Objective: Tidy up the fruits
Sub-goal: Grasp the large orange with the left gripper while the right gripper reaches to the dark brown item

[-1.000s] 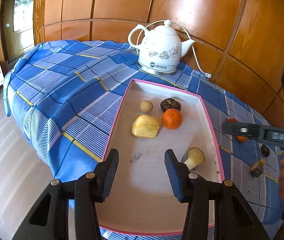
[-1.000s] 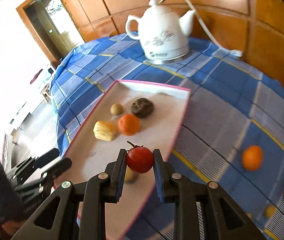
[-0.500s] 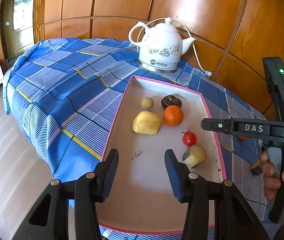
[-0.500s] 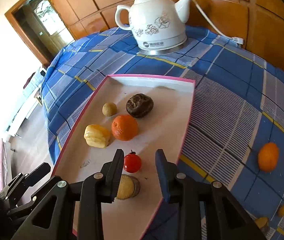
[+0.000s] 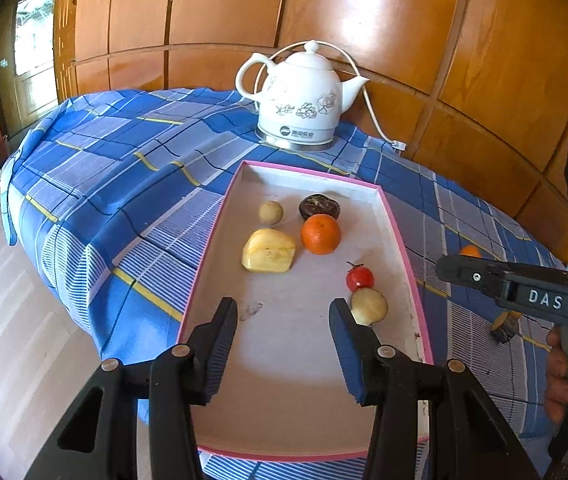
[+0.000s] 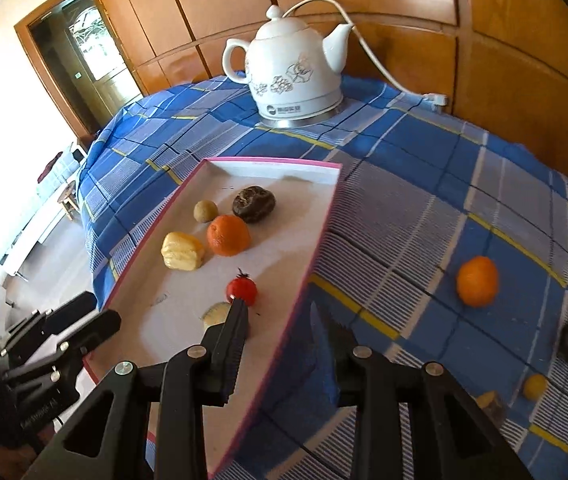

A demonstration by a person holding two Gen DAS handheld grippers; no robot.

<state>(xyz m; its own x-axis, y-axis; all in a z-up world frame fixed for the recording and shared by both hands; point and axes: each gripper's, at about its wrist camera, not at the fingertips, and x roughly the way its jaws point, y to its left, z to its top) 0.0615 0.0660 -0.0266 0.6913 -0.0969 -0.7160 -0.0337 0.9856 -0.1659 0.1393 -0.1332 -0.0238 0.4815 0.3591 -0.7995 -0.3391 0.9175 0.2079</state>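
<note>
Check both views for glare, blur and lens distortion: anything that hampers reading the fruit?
Left wrist view: bright glare patch on the wood panelling, tray fruit sharp, fisheye bends the wall lines. Right wrist view: window side blown out at left, right-hand finger motion-blurred, loose orange still legible.

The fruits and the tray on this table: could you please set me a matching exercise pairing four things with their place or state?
Things:
1. cherry tomato
2. loose orange
3. kettle
4. right gripper

Places or states:
A. on the tablecloth, right of the tray
B. behind the tray, near the wall
C. in the tray, beside a cut pale fruit
D. fingers apart, nothing between them

Pairs: 1-C, 2-A, 3-B, 4-D
</note>
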